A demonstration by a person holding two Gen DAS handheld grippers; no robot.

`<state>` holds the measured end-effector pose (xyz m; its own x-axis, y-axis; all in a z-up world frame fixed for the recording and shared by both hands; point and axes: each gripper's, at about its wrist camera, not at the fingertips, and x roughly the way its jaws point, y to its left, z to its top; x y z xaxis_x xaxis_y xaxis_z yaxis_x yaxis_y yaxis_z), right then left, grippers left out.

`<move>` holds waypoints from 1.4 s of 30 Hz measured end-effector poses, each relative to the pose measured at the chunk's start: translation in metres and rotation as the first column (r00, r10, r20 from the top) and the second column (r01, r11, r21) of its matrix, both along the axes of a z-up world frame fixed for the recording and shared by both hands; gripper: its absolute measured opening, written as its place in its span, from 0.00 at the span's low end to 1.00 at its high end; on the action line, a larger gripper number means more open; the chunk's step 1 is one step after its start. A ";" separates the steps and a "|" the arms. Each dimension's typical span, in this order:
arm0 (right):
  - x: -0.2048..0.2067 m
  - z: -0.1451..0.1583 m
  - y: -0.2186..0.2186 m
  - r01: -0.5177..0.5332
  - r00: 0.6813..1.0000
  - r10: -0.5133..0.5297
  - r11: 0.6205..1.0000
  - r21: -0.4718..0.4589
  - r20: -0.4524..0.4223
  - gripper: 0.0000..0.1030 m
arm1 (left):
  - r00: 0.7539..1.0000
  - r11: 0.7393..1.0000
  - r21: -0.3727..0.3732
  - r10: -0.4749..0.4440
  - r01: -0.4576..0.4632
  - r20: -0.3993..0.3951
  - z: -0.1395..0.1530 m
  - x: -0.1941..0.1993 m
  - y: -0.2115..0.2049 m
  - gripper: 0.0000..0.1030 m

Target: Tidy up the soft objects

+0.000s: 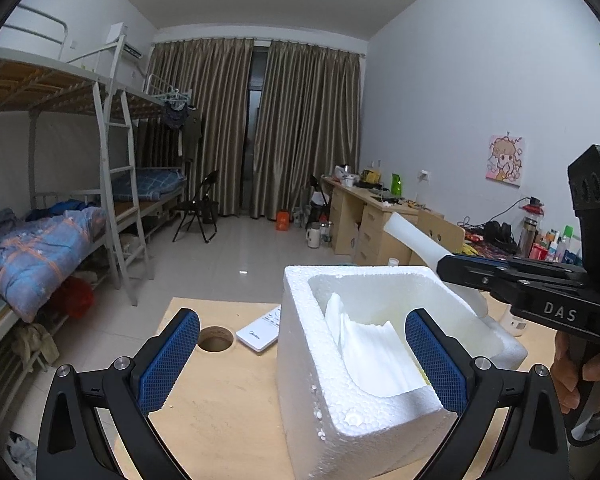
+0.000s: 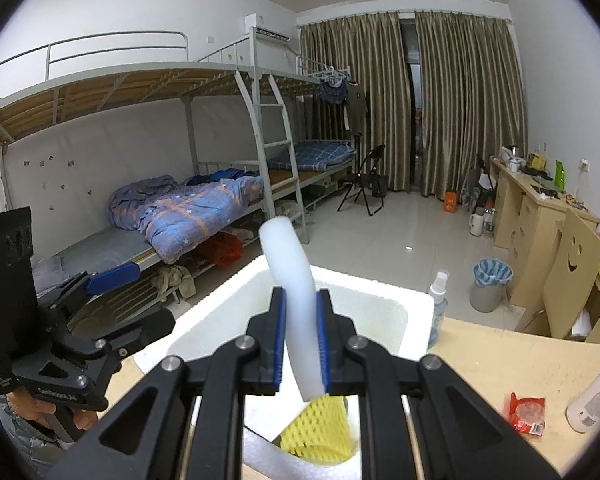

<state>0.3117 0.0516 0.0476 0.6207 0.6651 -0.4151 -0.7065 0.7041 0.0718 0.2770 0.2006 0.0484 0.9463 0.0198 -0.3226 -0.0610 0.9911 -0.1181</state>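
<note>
White foam makes up both the container and the item in hand: the right gripper [image 2: 301,332] is clenched on a curved white foam strip [image 2: 287,256], which stands up between the pads above the open polystyrene box [image 1: 364,428] on the bench [image 1: 220,420]. The left gripper [image 1: 304,360] is released, its pads set either side of the box's near wall without pressing on it, so the box is judged unrestrained. The box already holds folded white foam sheets [image 1: 376,360], and the right wrist view shows a yellow foam net [image 2: 316,428] below the strip. Principal risk: the strip is springy and held near its lower end, so on release it may flex back and ride up over the rim or tip out onto the bench. Second risk: the box is light, and a push from the descending strip or gripper could slide or tilt it, the more so as nothing clamps it. A remote control [image 1: 260,330] lies just beside the box and could be knocked. How much room is left inside cannot be judged reliably from either view; a crowded interior would raise the chance of the strip springing out.
</note>
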 end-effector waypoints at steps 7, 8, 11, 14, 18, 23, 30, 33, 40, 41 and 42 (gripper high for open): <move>0.005 0.001 0.001 0.002 1.000 -0.002 1.000 0.001 -0.020 0.24 | 1.000 1.000 0.016 -0.007 0.007 -0.009 -0.001 0.001 -0.005 1.00; 0.006 0.001 0.001 0.004 1.000 -0.004 1.000 0.002 -0.024 0.26 | 1.000 1.000 0.017 -0.009 0.009 -0.013 -0.002 0.001 -0.005 1.00; 0.006 0.000 0.002 0.015 1.000 -0.016 1.000 -0.007 -0.026 0.26 | 1.000 1.000 0.017 -0.009 0.009 -0.016 -0.004 0.001 -0.004 1.00; 0.005 0.000 0.002 0.015 0.999 -0.015 1.000 -0.006 -0.033 0.30 | 1.000 1.000 0.019 -0.008 0.009 -0.016 -0.004 0.001 -0.003 1.00; 0.004 0.001 0.000 0.019 0.999 -0.018 1.000 0.006 -0.037 0.39 | 1.000 1.000 0.017 -0.009 0.009 -0.015 -0.004 0.001 -0.003 1.00; 0.003 0.001 0.000 0.031 0.999 -0.030 1.000 0.007 -0.043 0.45 | 1.000 1.000 0.022 -0.017 0.017 -0.024 -0.005 0.003 -0.004 1.00; -0.001 0.004 -0.007 0.071 0.997 -0.071 0.997 0.009 -0.022 0.73 | 0.999 0.999 0.027 -0.023 0.024 -0.021 -0.005 -0.002 -0.003 1.00; -0.003 0.005 -0.009 0.079 0.997 -0.079 0.997 0.003 -0.020 0.97 | 1.000 0.999 0.027 -0.023 0.023 -0.015 -0.005 -0.004 -0.003 1.00; -0.008 0.005 -0.012 0.117 0.993 -0.117 0.993 0.001 -0.008 1.00 | 1.000 1.000 0.020 -0.015 0.015 -0.014 -0.004 -0.006 0.000 1.00; -0.009 0.004 -0.014 0.119 0.993 -0.119 0.993 0.002 -0.010 1.00 | 1.000 1.000 0.020 -0.015 0.015 -0.015 -0.004 -0.006 -0.001 1.00; -0.011 0.004 -0.015 0.120 0.993 -0.120 0.993 0.001 -0.011 1.00 | 1.000 1.000 0.021 -0.016 0.017 -0.014 -0.004 -0.007 -0.001 1.00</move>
